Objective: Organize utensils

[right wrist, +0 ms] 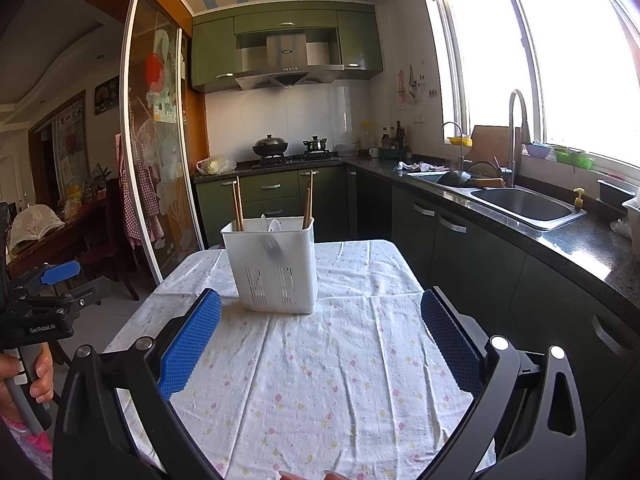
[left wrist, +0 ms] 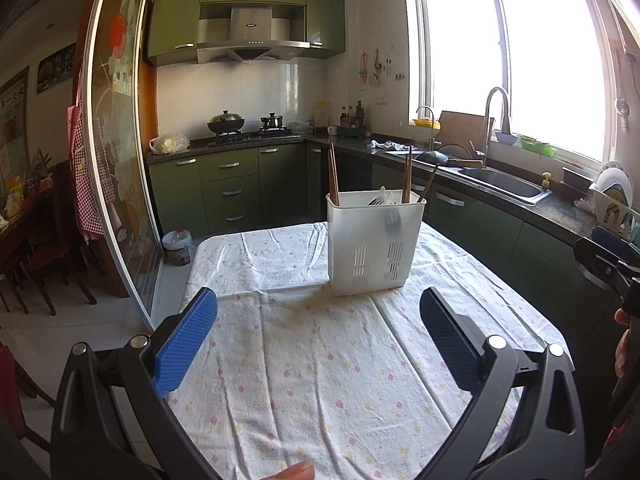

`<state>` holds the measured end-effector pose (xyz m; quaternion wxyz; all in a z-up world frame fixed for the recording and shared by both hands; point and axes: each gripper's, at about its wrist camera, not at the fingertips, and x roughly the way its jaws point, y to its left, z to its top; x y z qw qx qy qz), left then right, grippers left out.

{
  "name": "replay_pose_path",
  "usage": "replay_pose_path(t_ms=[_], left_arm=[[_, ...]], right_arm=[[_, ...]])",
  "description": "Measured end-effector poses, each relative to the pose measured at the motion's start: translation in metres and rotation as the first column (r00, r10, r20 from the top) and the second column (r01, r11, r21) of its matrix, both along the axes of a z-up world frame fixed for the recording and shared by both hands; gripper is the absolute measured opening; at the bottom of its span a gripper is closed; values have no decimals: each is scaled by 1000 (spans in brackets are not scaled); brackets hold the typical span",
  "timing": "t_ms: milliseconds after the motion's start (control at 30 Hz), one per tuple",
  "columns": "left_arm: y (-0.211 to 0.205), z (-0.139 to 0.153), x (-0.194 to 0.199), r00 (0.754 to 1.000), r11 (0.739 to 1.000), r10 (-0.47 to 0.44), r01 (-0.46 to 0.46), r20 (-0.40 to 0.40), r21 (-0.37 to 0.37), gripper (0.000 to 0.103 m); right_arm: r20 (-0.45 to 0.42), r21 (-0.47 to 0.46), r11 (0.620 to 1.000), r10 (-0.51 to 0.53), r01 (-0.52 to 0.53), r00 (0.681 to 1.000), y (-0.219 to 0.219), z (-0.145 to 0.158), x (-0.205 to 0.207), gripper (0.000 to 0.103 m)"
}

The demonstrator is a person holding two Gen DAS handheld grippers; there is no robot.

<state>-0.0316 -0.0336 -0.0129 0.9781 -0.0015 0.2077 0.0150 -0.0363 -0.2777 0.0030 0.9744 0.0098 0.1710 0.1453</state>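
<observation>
1. The white plastic utensil caddy stands upright at the far middle of the cloth-covered counter, well apart from both grippers. No loose utensil shows on the floral tablecloth.
2. Inside the caddy, wooden chopsticks stand at the far left corner and another pair at the far right, with pale spoons or forks low between them. A grey blur on the front wall cannot be identified.
3. The left gripper is spread wide with nothing between its blue pads. The right gripper is likewise wide and empty.
4. Handling, as a judgement: the caddy looks light, thin-walled and slightly flexible, so a hard squeeze could bow it. It is too wide to straddle comfortably, so pinching one wall at the rim looks best.
5. The chopsticks look stiff, light and smooth. Take them on the exposed upper shaft and lift straight up, or they may slip or tip the light caddy.
6. The loose, wrinkled cloth could let the caddy slide if pushed.
</observation>
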Motion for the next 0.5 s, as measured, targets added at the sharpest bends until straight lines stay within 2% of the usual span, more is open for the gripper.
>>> replay_pose_path(t_ms=[500], left_arm=[[5,2,0,1000,1000,3,-4,-4,-15,96]], right_arm=[[-10,-2,1000,3,-3,1000,5,-4,-1,99]])
